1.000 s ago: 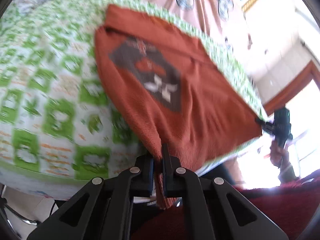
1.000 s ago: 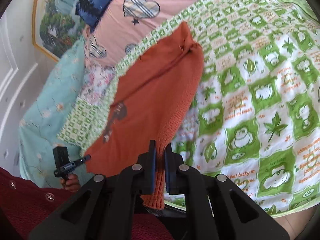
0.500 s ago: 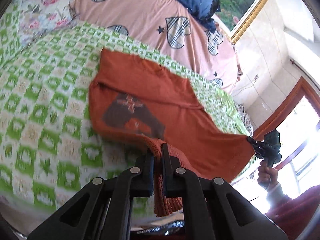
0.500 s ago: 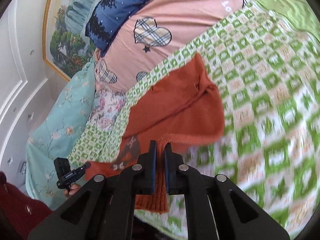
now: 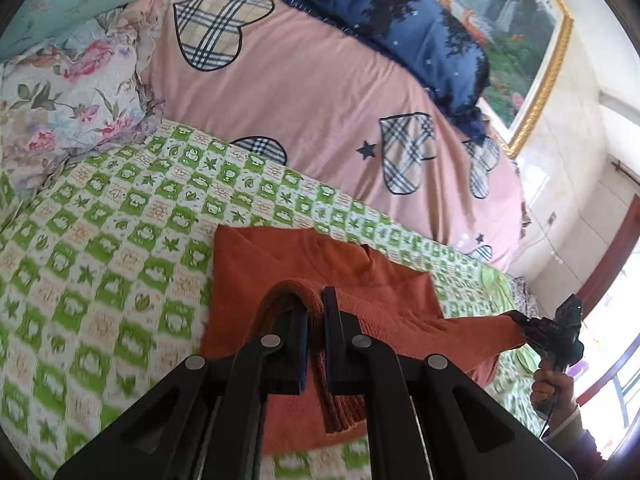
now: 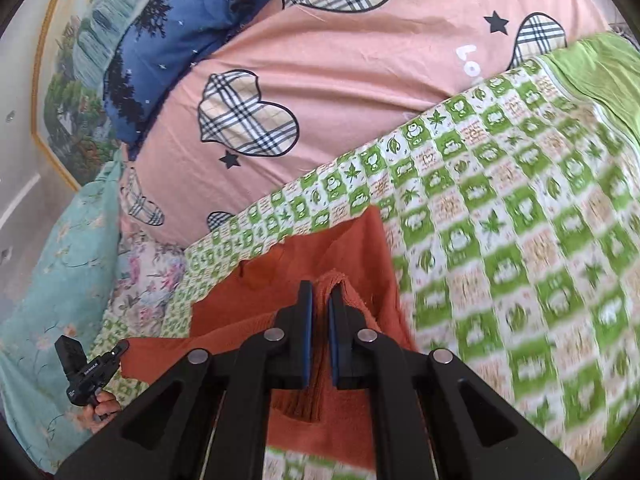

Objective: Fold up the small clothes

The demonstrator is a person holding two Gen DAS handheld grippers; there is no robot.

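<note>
1. Hidden or cut off: the lower part of the rust-orange knitted sweater (image 5: 256,268) lies behind the black arms of the left hand-held gripper (image 5: 316,312) at the bottom centre of the left wrist view. The right wrist view is blocked the same way by the right hand-held gripper (image 6: 320,304). Any motif on the front of the garment is out of sight.
2. Hard to make out: the green-and-white checked quilt (image 5: 100,240) is blurred toward the lower edges of both views. The gold-framed landscape painting (image 5: 500,32) is cut by the upper right rim.
3. Rust-orange knitted sweater: lies on the quilt at lower centre, its ribbed hem raised above the flat part and stretched in a band toward the right edge of the left wrist view.
4. Left hand-held gripper: closed on a bunched fold of the ribbed hem.
5. Right hand-held gripper: closed on the hem's other corner; seen small at the right edge of the left wrist view, held by a hand (image 5: 552,384).
6. Backdrop: pink bed cover with plaid hearts (image 5: 320,92), dark blue pillow (image 5: 400,20), floral pillow (image 5: 68,96).
</note>
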